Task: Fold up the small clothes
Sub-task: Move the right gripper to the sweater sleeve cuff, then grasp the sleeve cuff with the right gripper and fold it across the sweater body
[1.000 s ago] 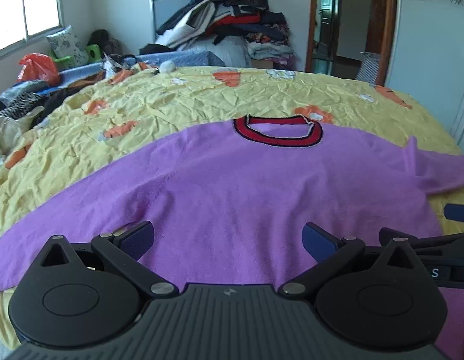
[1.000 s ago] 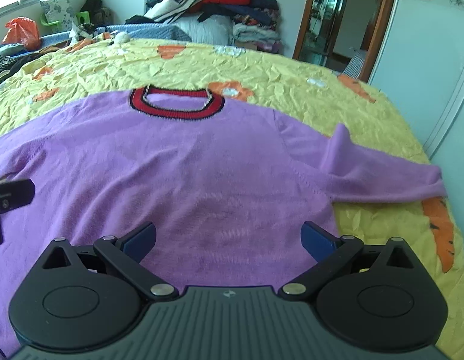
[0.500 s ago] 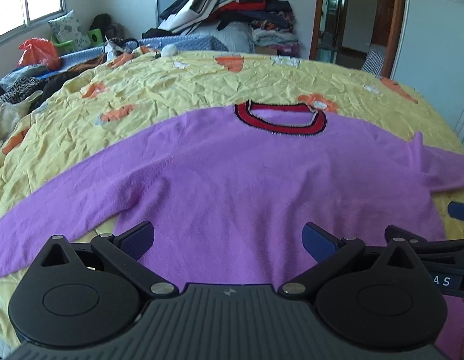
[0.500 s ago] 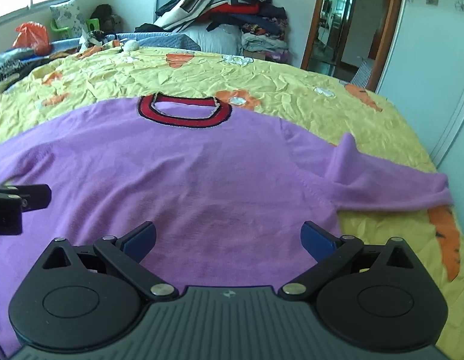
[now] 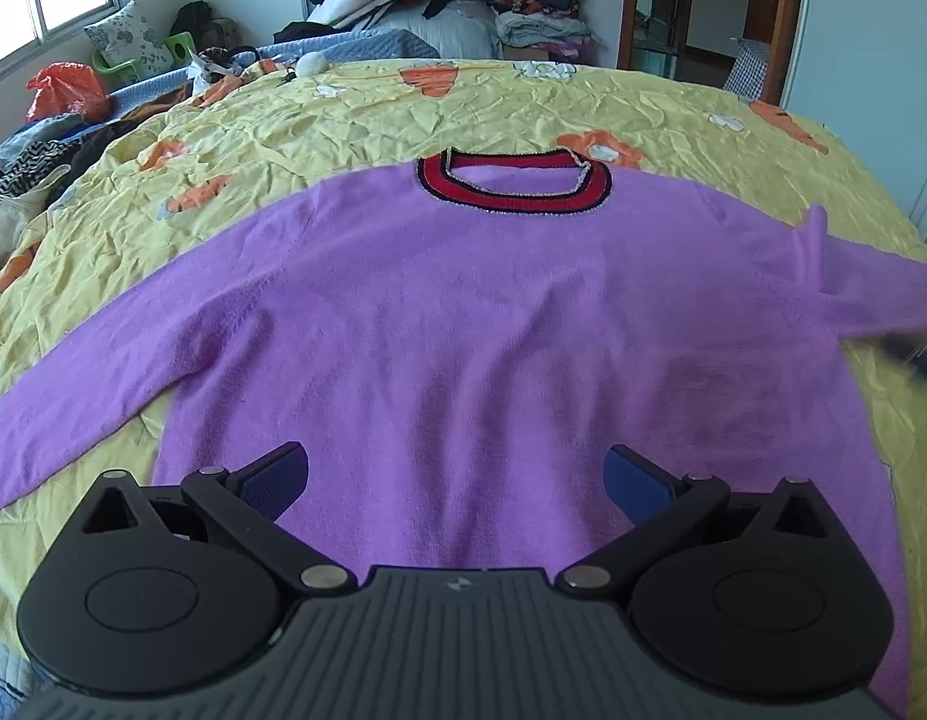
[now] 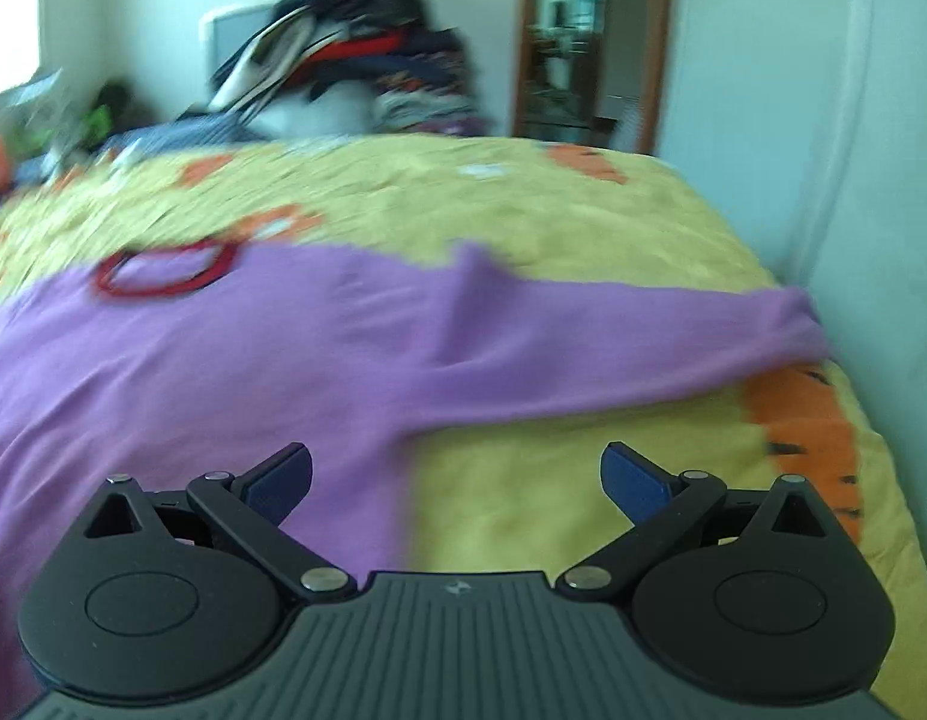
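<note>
Just one purple sweater here, spread flat on the yellow bed, straight ahead of the left claw. Two sleeves out sideways, one stretching past the right claw. Both claws wide open, gripping nothing.

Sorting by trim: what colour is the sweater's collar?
Red with dark edging on the collar, clearest in the left wrist view.

both views look low across the sweater (right blurred).
</note>
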Demonstrator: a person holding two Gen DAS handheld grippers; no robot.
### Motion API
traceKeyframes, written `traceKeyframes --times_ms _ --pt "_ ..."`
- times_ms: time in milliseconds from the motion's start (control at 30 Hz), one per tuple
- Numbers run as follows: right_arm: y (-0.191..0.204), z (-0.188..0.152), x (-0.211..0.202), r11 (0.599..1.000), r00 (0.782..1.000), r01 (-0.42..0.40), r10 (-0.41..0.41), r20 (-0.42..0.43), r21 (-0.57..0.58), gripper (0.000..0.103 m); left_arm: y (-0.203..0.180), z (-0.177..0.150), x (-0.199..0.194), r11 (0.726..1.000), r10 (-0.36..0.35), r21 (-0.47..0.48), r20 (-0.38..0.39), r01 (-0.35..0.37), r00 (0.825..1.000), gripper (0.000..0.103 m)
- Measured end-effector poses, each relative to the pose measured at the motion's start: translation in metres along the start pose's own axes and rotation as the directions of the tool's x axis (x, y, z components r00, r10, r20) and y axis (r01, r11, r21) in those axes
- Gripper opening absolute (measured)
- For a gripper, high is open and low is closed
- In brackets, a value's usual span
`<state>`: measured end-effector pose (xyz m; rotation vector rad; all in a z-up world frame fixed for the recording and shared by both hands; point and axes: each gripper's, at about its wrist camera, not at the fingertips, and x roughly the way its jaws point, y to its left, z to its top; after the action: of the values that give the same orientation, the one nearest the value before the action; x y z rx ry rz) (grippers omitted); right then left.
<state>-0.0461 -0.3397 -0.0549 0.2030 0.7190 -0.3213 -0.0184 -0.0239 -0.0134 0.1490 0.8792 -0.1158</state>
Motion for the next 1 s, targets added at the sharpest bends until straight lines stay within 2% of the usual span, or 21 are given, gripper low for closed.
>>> traceKeyframes --times_ms 67,133,267,367,433,500,567,633,667,700,733,800,900,1000 --pt "-0.053 0.011 0.013 0.990 0.999 -0.039 0.036 0.023 0.138 0.103 -0.004 0.000 0.001 1.000 0.021 0.009 -0.012 -0.021 1.000 0.103" --pt "-0.113 0.021 0.028 0.945 0.995 -0.096 0.085 0.050 0.312 0.103 -0.008 0.000 0.002 0.999 0.038 0.012 -0.025 -0.037 0.999 0.103" --pt "-0.201 0.026 0.068 0.787 0.976 -0.215 0.185 0.111 0.578 0.103 -0.015 0.001 0.006 0.999 0.049 0.013 -0.048 -0.048 0.998 0.103" --pt "-0.238 0.026 0.089 0.668 0.964 -0.263 0.211 0.161 0.696 0.103 -0.023 0.004 0.008 0.998 0.058 0.032 -0.047 -0.057 0.997 0.103" --pt "-0.255 0.026 0.102 0.600 0.957 -0.287 0.221 0.189 0.747 0.091 -0.028 0.007 0.009 0.997 0.063 0.046 -0.046 -0.061 0.997 0.103" --pt "-0.270 0.026 0.113 0.533 0.941 -0.331 0.244 0.233 0.778 0.083 -0.033 0.010 0.010 0.996 0.067 0.056 -0.045 -0.064 0.997 0.103" --pt "-0.281 0.028 0.122 0.479 0.942 -0.326 0.233 0.240 0.815 0.059 -0.037 0.012 0.014 0.997 0.061 0.059 -0.055 -0.058 0.997 0.103" --pt "-0.287 0.029 0.132 0.440 0.940 -0.328 0.238 0.244 0.836 0.050 -0.038 0.013 0.017 0.997 0.050 0.061 -0.068 -0.046 0.996 0.103" --pt "-0.289 0.028 0.137 0.421 0.943 -0.319 0.230 0.240 0.849 0.034 -0.038 0.013 0.019 0.997 0.048 0.064 -0.072 -0.043 0.996 0.103" --pt "-0.291 0.029 0.139 0.417 0.948 -0.304 0.220 0.229 0.856 0.022 -0.038 0.012 0.020 0.997 0.048 0.069 -0.076 -0.043 0.996 0.103" --pt "-0.291 0.029 0.140 0.426 0.951 -0.299 0.210 0.228 0.853 0.005 -0.038 0.012 0.022 0.996 0.051 0.074 -0.079 -0.045 0.996 0.103" --pt "-0.290 0.030 0.136 0.448 0.951 -0.306 0.180 0.250 0.840 0.005 -0.034 0.012 0.024 0.996 0.051 0.079 -0.086 -0.044 0.995 0.103" --pt "-0.270 0.048 0.118 0.540 0.953 -0.299 0.125 0.276 0.787 0.004 -0.025 0.011 0.022 0.996 0.057 0.079 -0.069 -0.052 0.996 0.103" --pt "-0.236 0.079 0.084 0.635 0.938 -0.320 0.109 0.329 0.703 0.004 -0.012 0.010 0.017 0.994 0.077 0.084 -0.044 -0.073 0.996 0.103"
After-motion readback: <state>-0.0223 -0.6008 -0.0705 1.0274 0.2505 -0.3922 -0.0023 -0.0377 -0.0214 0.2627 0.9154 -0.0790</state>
